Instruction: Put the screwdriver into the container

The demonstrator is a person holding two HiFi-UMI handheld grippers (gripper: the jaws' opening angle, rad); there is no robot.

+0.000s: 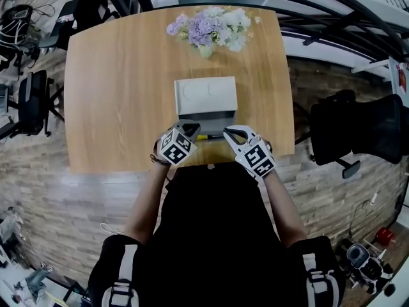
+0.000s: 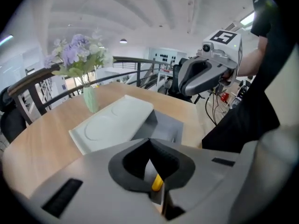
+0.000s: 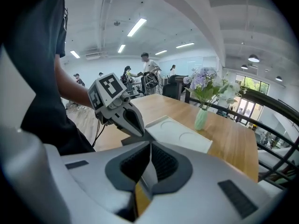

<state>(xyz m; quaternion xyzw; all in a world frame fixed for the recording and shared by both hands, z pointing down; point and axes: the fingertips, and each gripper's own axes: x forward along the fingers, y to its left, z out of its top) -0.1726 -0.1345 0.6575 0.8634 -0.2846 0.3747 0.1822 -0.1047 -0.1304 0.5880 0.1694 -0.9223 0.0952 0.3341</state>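
The screwdriver [image 1: 206, 136] lies along the table's front edge, just in front of the grey container [image 1: 206, 116], whose white lid [image 1: 206, 96] is slid back. My left gripper [image 1: 193, 132] sits at the screwdriver's yellow handle end. In the left gripper view its jaws are closed tip to tip [image 2: 149, 141], and the yellow handle [image 2: 157, 183] shows in the slit between them. My right gripper [image 1: 227, 132] is at the dark shaft end, facing the left one, and is shut [image 3: 150, 144] with nothing visibly held. Part of the container's open interior [image 2: 166, 127] is visible.
A vase of purple and white flowers [image 1: 208, 31] stands at the far side of the wooden table [image 1: 115, 94]. The person's body is against the near edge. A black office chair [image 1: 358, 126] is to the right, and more chairs are on the left.
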